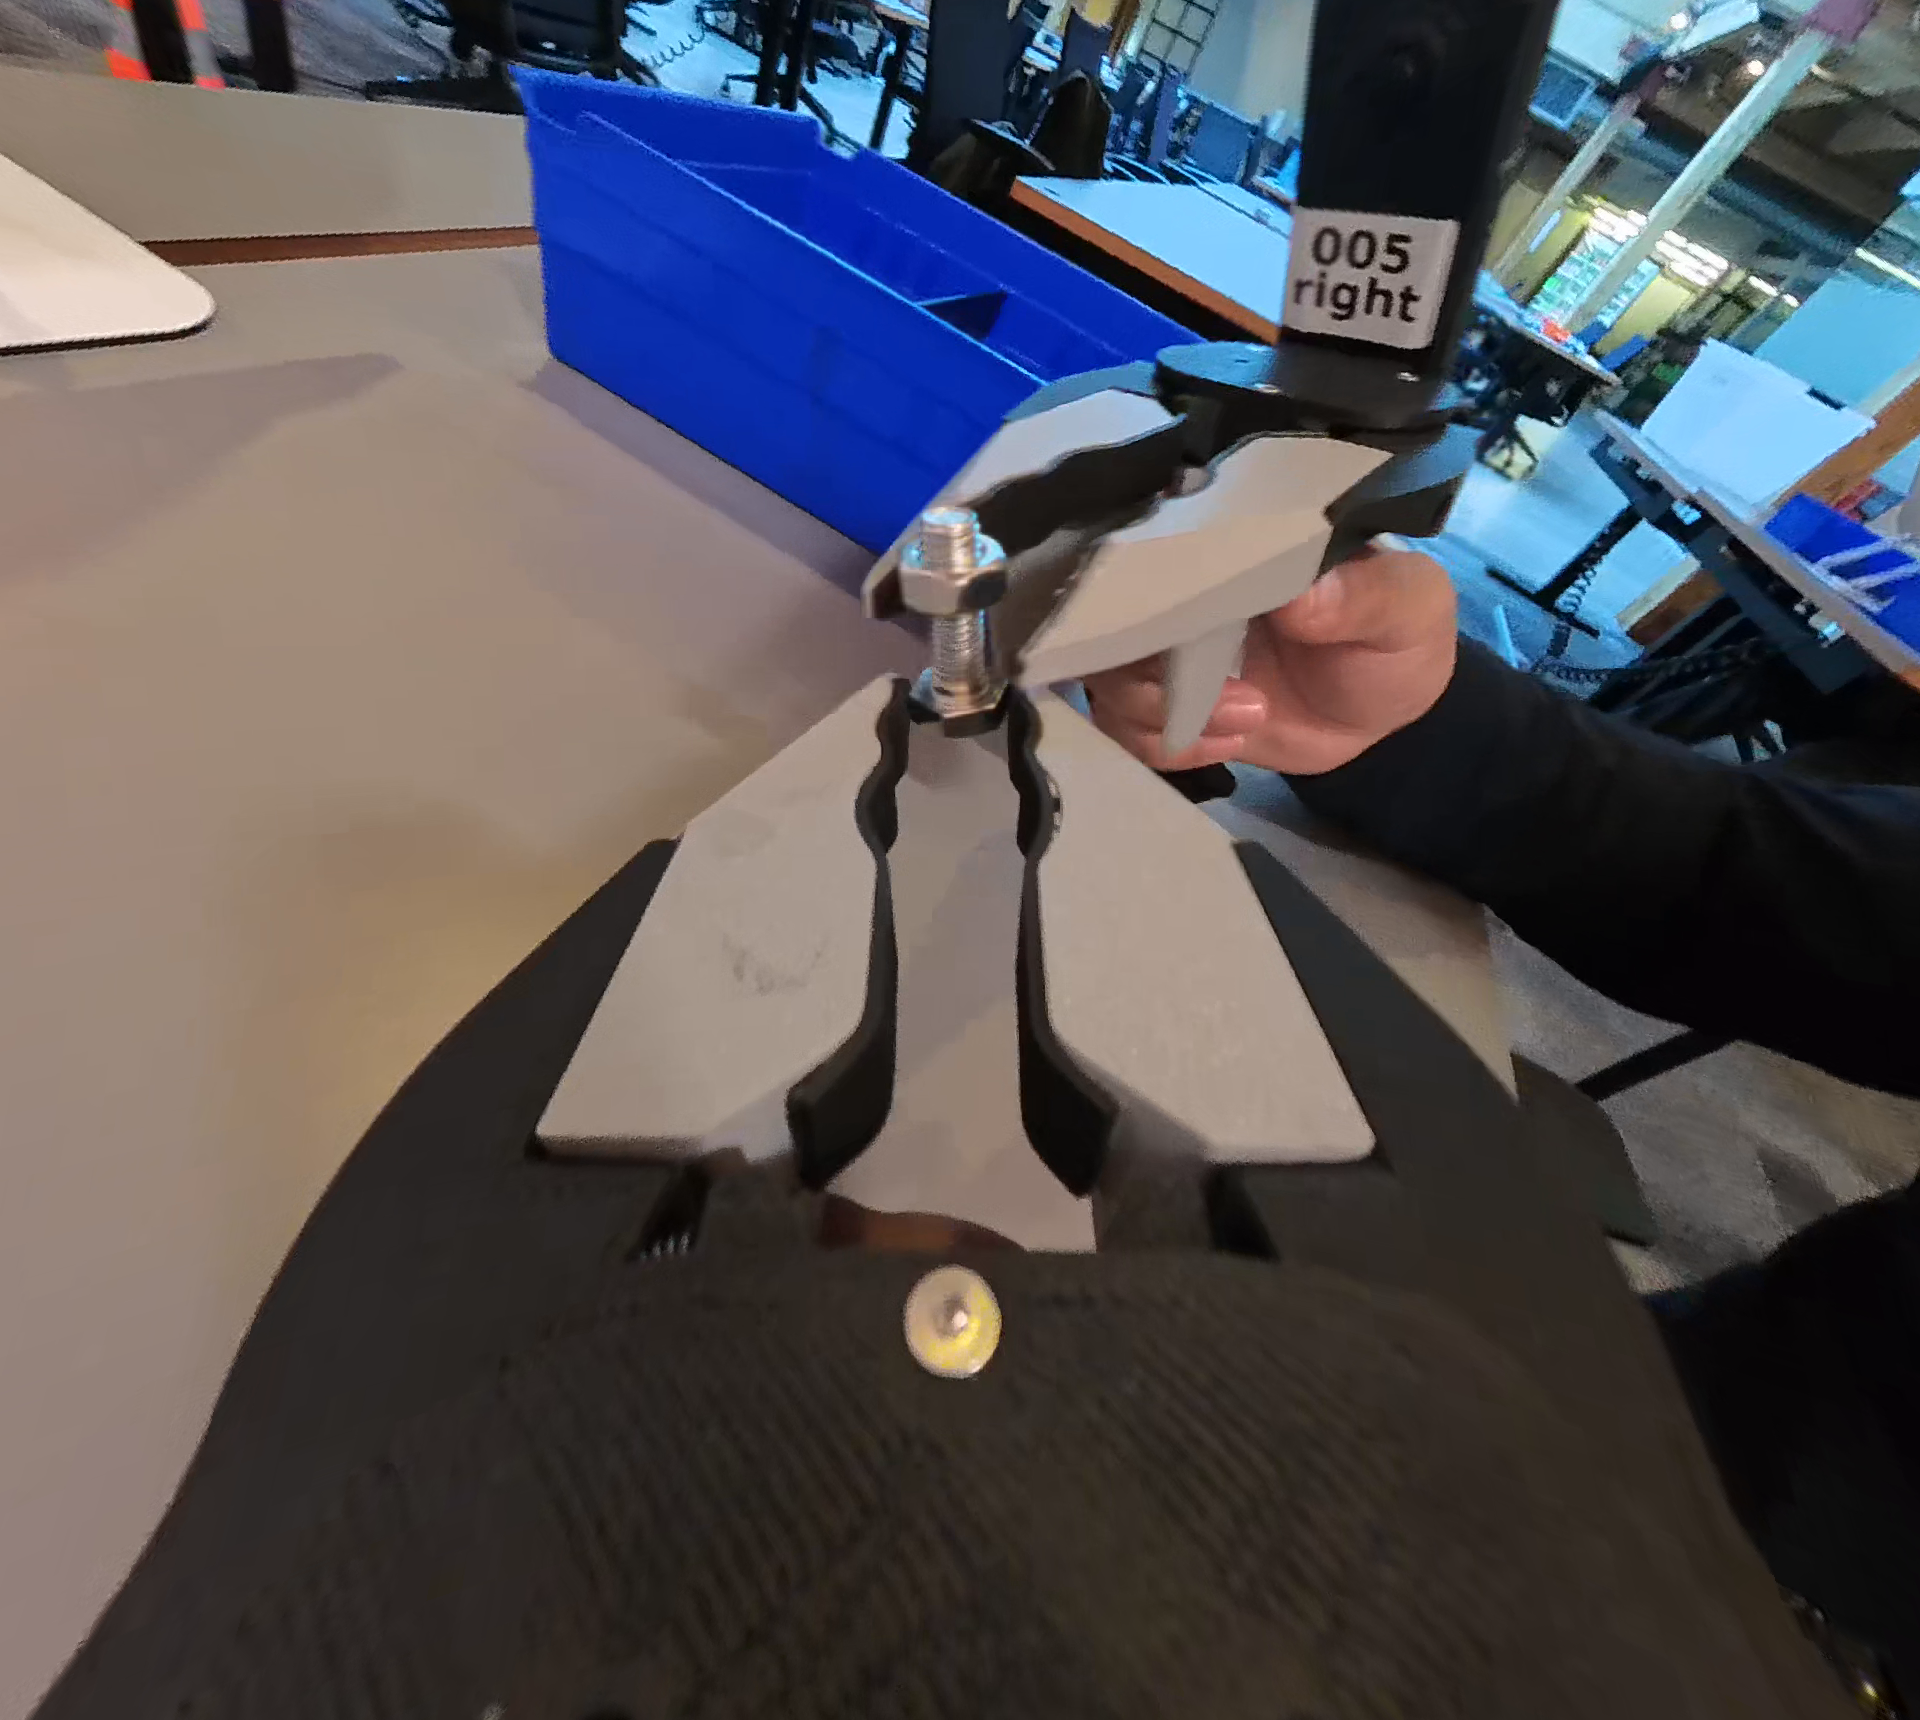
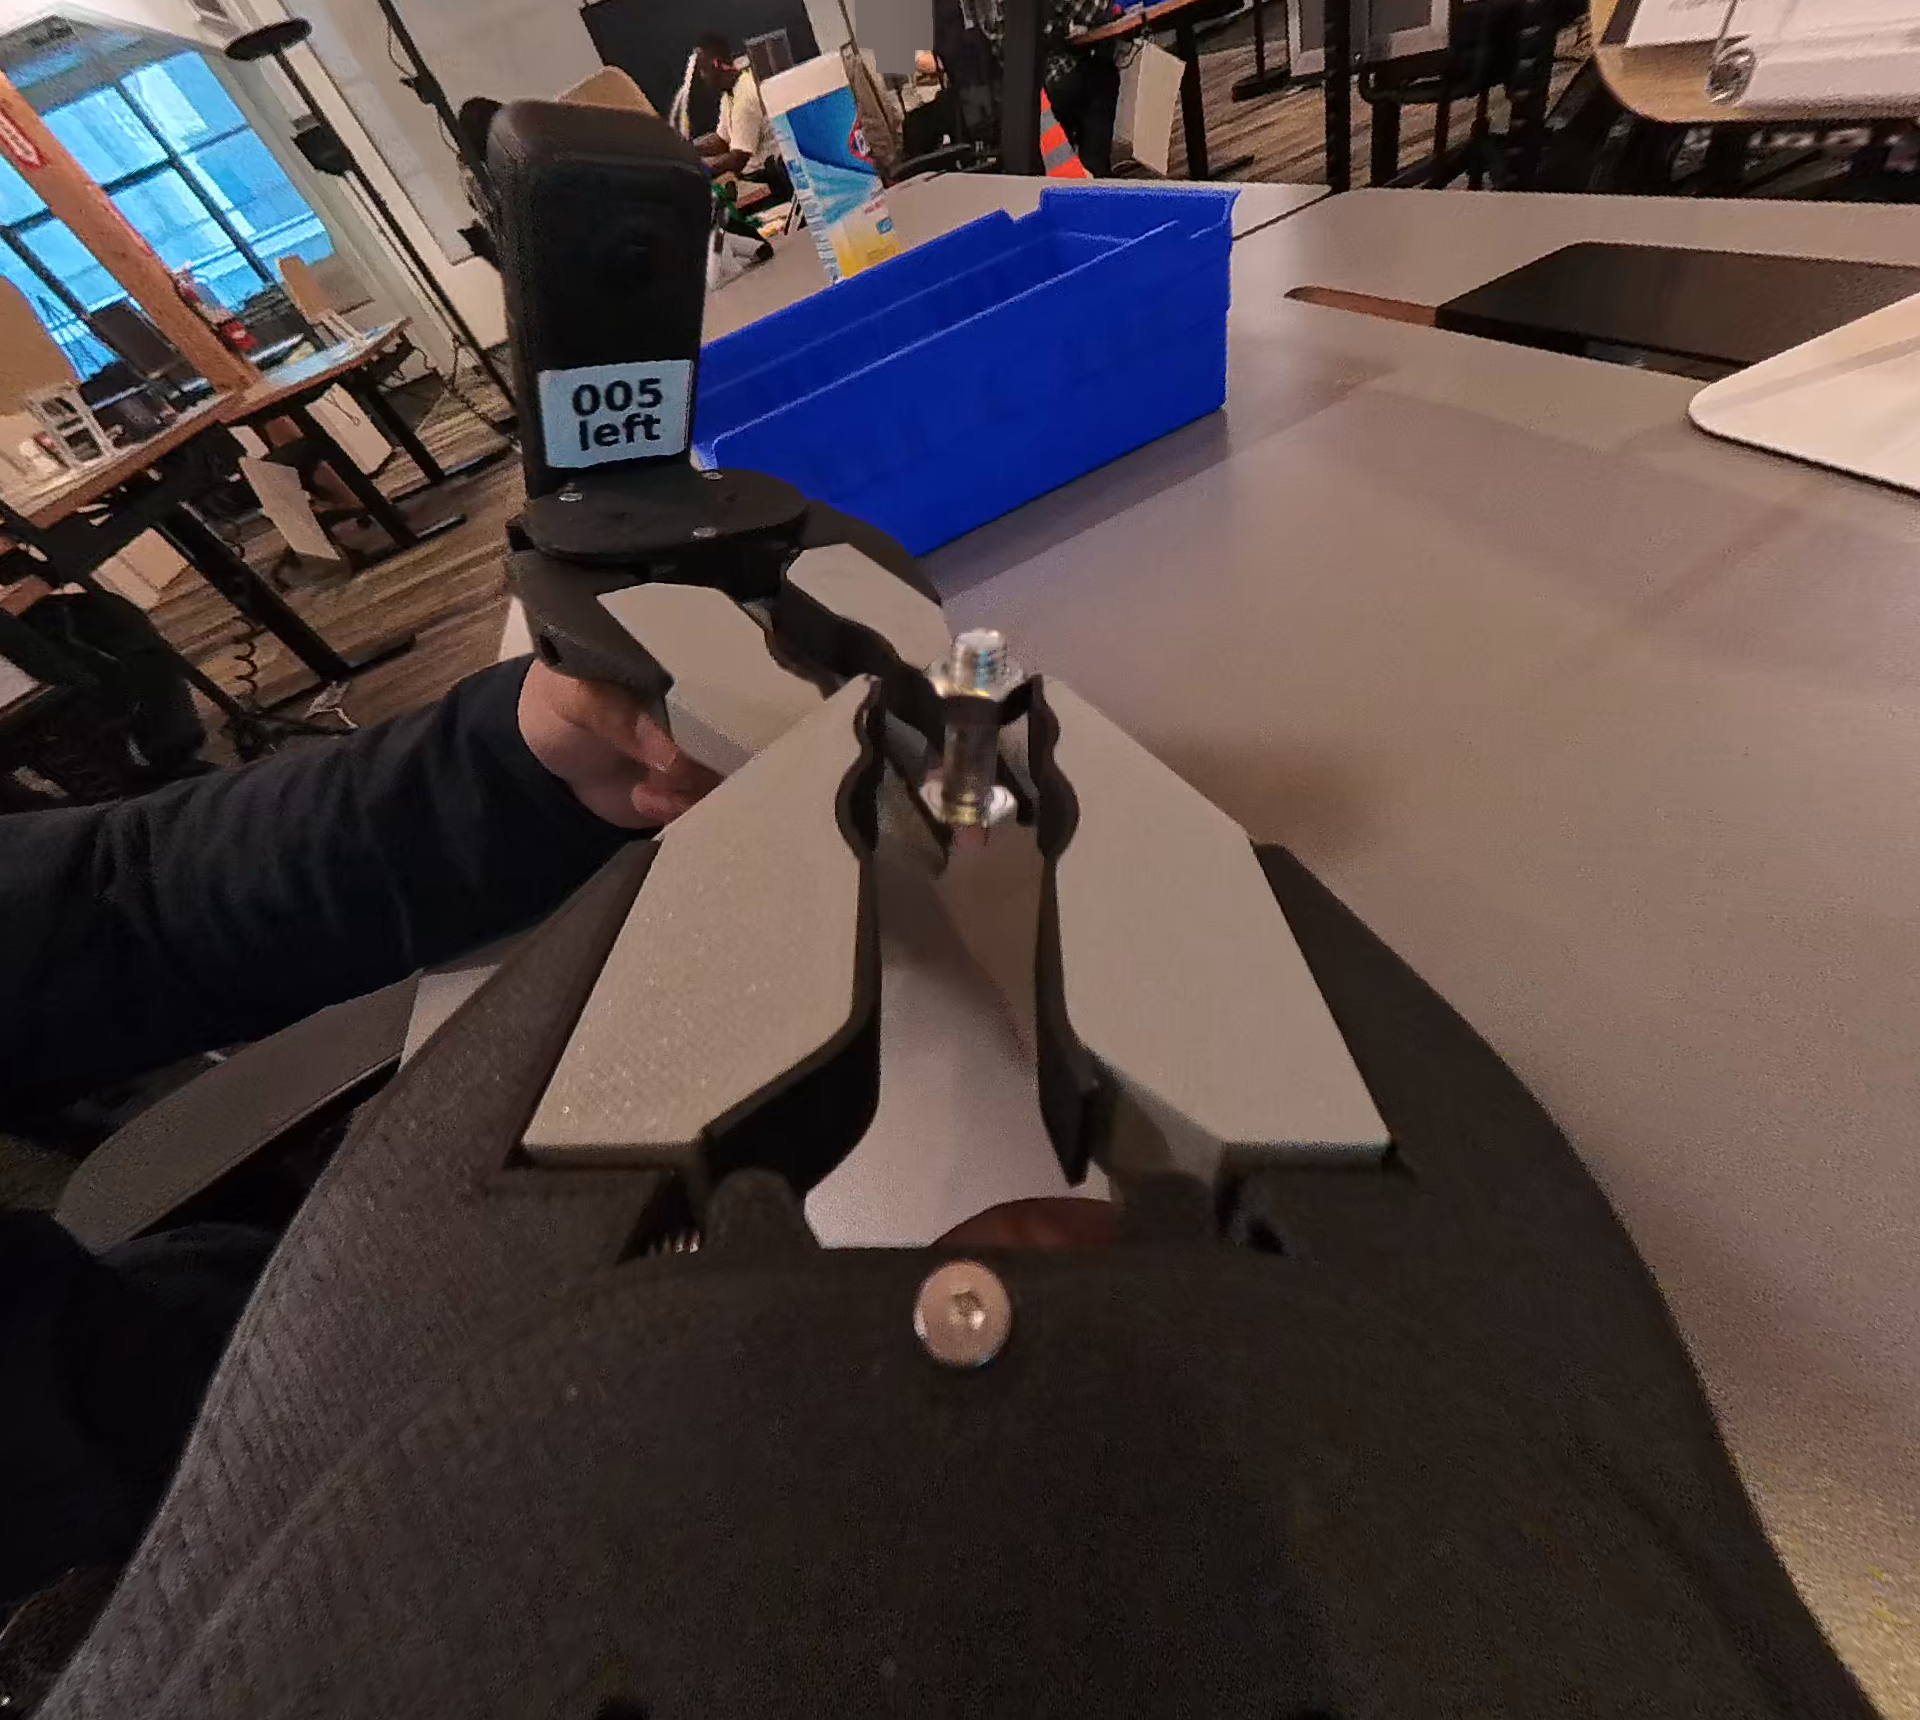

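Left gripper (image 1: 954, 712) pinches the head of a rigid, slick steel bolt (image 1: 952, 621) at frame centre; right gripper (image 2: 954, 702) pinches its nut (image 2: 975, 679).

surface: grey table (image 1: 312, 631) | on it: blue bin (image 1: 790, 340), white tray (image 2: 1829, 413), black mat (image 2: 1683, 299)

Grey table (image 2: 1507, 631), office desks (image 1: 1195, 216), windows (image 2: 156, 143)

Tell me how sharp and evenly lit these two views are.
Left wrist view: bolt fairly sharp, bin and room soft, straight lines bowed by the wide lens. Right wrist view: bolt slightly blurred, windows blown out at the left, soft shadows across the table.
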Available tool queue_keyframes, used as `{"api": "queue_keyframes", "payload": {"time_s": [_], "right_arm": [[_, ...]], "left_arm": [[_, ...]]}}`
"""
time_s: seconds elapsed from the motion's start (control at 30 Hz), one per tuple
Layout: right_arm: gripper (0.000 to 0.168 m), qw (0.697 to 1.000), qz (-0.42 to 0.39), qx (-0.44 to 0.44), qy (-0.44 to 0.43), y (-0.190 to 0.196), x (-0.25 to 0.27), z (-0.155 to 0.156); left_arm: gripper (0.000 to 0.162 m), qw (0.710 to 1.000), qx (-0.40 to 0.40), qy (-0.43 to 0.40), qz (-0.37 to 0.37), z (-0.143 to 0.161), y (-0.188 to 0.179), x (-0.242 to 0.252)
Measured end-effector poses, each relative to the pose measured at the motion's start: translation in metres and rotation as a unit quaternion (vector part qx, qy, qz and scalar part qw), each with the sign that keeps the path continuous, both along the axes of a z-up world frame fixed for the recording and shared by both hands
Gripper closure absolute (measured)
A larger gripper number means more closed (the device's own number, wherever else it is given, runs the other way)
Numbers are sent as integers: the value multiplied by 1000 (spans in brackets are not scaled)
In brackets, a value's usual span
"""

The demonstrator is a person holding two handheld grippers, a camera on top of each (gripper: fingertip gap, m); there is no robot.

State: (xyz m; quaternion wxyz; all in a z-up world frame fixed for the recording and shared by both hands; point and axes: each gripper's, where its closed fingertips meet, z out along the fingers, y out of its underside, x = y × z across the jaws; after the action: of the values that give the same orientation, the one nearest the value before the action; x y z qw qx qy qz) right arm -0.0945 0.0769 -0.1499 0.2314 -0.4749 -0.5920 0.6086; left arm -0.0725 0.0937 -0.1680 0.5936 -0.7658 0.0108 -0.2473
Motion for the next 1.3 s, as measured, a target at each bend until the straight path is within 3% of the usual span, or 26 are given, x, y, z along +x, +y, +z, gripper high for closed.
{"api": "queue_keyframes", "payload": {"time_s": [0.17,0.5,0.87,1.1,1.3], "right_arm": [[146,1000,3,10,-14,-2,-2,-9],[146,1000,-22,-21,3,19,2,6],[146,999,27,-16,-24,-9,-1,-12],[146,1000,-10,-17,2,12,3,4],[150,999,3,-35,9,12,6,9]], "left_arm": [[145,1000,-12,22,-18,-9,4,16],[146,1000,2,-11,8,0,0,-5],[145,999,-23,22,-30,-16,4,21],[145,1000,-11,3,-5,-8,2,5],[145,1000,-2,-2,11,-3,1,-4]]}}
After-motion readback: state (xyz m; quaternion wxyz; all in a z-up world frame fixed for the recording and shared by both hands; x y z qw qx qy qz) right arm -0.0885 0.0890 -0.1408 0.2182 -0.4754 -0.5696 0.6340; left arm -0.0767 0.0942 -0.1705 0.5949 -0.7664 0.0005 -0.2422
